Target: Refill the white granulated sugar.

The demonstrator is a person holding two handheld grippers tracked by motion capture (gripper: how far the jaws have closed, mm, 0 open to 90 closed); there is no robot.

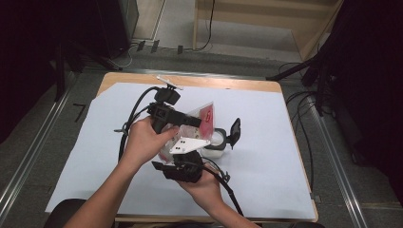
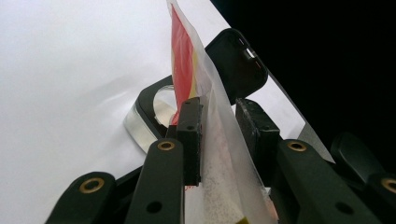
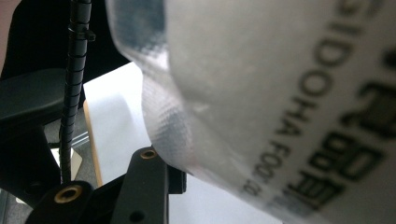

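A clear plastic bag (image 1: 206, 114) with a red label stands upright above the white sheet. My left gripper (image 1: 197, 122) is shut on its upper part; in the left gripper view the bag (image 2: 187, 70) runs between the two pads (image 2: 191, 140). Just beyond it sits a clear round container (image 1: 217, 142) with its black flip lid (image 1: 235, 130) open. My right gripper (image 1: 183, 159) comes from below, shut on the bag's lower end. In the right gripper view the printed film (image 3: 280, 93) presses against the one visible finger (image 3: 175, 179) and hides the other.
White paper (image 1: 266, 166) covers the wooden table (image 1: 228, 83). Black cables (image 1: 304, 109) lie on the floor to the right, and dark stands and equipment ring the table. The sheet is bare to the left and right of the hands.
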